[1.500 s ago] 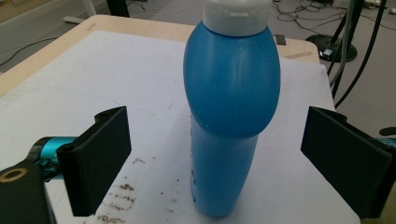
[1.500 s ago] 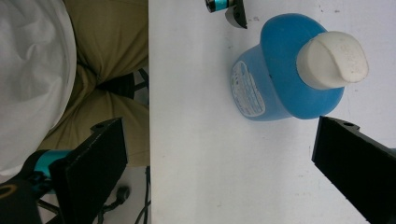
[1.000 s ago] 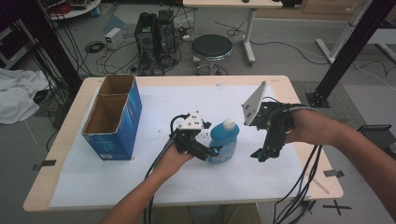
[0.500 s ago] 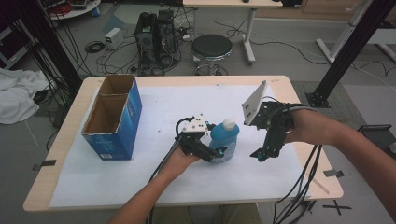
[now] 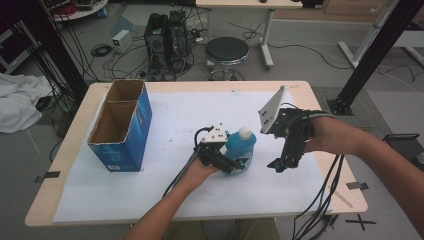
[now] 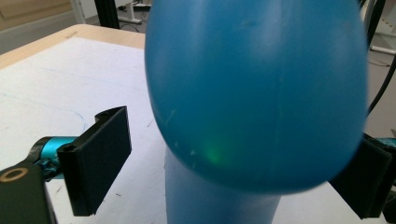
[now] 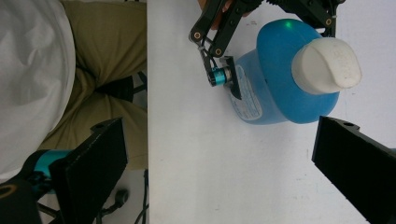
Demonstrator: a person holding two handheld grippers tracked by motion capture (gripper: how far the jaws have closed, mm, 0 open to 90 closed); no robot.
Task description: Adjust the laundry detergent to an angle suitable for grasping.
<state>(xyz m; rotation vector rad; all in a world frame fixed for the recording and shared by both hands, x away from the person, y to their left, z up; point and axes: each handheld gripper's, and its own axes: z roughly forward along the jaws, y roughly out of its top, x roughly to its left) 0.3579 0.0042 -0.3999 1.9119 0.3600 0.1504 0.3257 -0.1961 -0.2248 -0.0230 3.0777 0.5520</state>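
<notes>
Bottle: a blue plastic bottle (image 6: 261,93) stands very close to the camera, its rounded body bulging above a narrower lower part.
Left gripper (image 6: 233,172): its two black jaws stand spread, one on each side of the bottle.
Contact: a gap shows between the left-hand jaw and the bottle; the other jaw is partly hidden behind it.
Surface: a white sheet (image 6: 70,88) on a wooden table (image 6: 84,35).

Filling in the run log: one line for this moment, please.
left gripper: open around blue bottle | right gripper: open, raised beside it | bottle: upright on table
</notes>
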